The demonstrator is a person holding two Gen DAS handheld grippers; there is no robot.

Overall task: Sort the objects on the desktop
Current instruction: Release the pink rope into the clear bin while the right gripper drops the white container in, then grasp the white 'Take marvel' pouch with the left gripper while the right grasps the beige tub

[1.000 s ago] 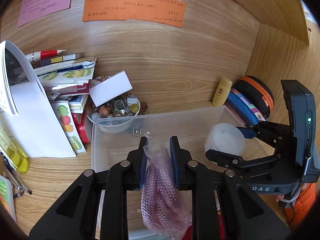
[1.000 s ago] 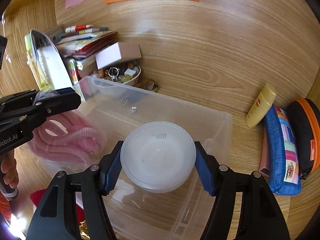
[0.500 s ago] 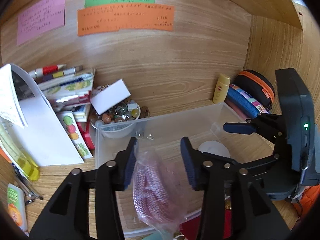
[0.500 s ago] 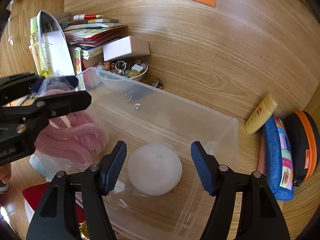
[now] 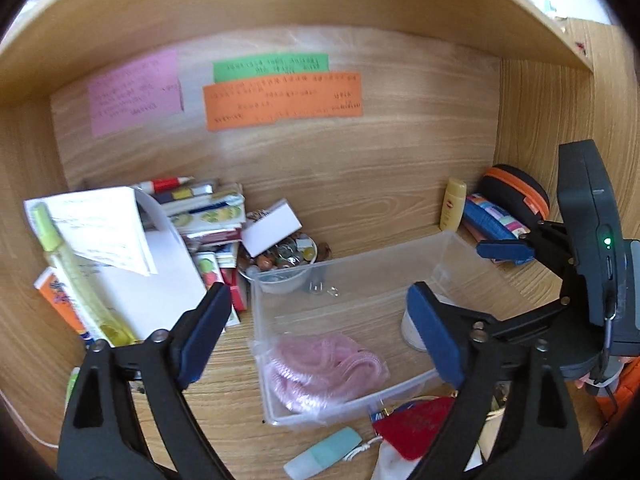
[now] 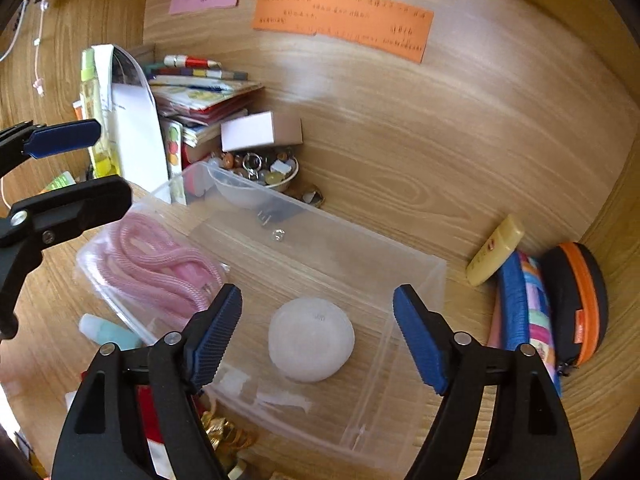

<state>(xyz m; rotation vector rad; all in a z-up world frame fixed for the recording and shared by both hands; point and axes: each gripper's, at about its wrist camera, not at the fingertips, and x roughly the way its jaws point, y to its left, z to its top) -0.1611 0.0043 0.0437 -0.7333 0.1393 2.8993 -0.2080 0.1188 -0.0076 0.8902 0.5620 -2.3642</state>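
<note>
Jaws on both our grippers are opening, with nothing between the pads. Our left gripper (image 5: 318, 340) hangs above the clear plastic bin (image 5: 400, 264), whose left end holds the bagged pink cord (image 5: 326, 368). Our right gripper (image 6: 318, 334) hangs over the bin's right end, where the white round lid (image 6: 311, 339) lies on the floor, clear of both pads. Behind the bin's far left corner stands a bowl of trinkets (image 6: 260, 172) with a white box (image 6: 260, 132) on top. A yellow tube (image 6: 495, 250) leans near the desk's right wall.
</note>
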